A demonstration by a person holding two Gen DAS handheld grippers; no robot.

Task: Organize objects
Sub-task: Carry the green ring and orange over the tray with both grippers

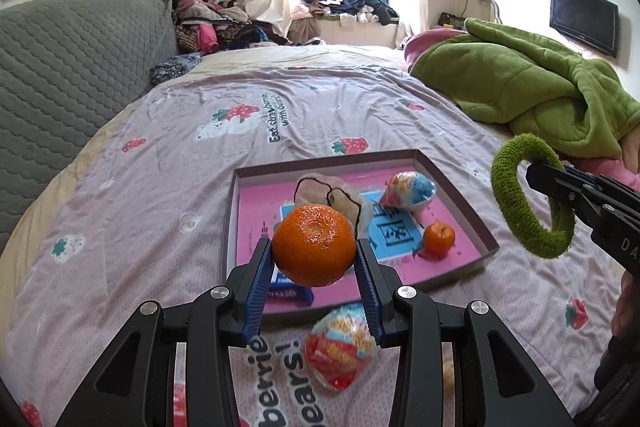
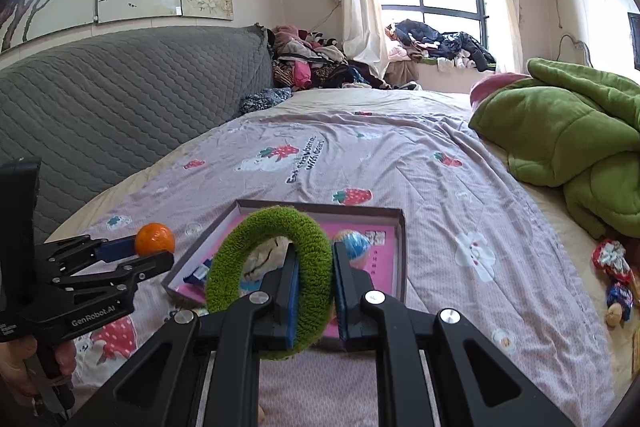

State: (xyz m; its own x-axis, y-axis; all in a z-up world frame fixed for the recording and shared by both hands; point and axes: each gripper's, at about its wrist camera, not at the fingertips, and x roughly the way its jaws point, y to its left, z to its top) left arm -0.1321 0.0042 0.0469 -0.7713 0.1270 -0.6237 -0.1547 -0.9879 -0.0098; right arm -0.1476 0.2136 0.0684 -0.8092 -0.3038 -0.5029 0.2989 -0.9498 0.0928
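My left gripper [image 1: 315, 257] is shut on a large orange [image 1: 314, 245] and holds it above the near edge of a shallow pink-lined box [image 1: 456, 183] on the bed. The box holds a small orange [image 1: 439, 237], a wrapped snack [image 1: 408, 190], a beige pouch [image 1: 332, 195] and a blue packet. My right gripper [image 2: 315, 267] is shut on a fuzzy green ring [image 2: 256, 247], held above the box [image 2: 396, 227]. It also shows at the right of the left wrist view [image 1: 532, 203]. The left gripper with the orange [image 2: 154, 238] shows at the left of the right wrist view.
A wrapped snack [image 1: 340, 347] lies on the bedspread in front of the box. A green quilt [image 1: 520, 83] is bunched at the right. A grey headboard [image 1: 68, 67] runs along the left. Small wrapped items [image 2: 614, 267] lie at the bed's right edge.
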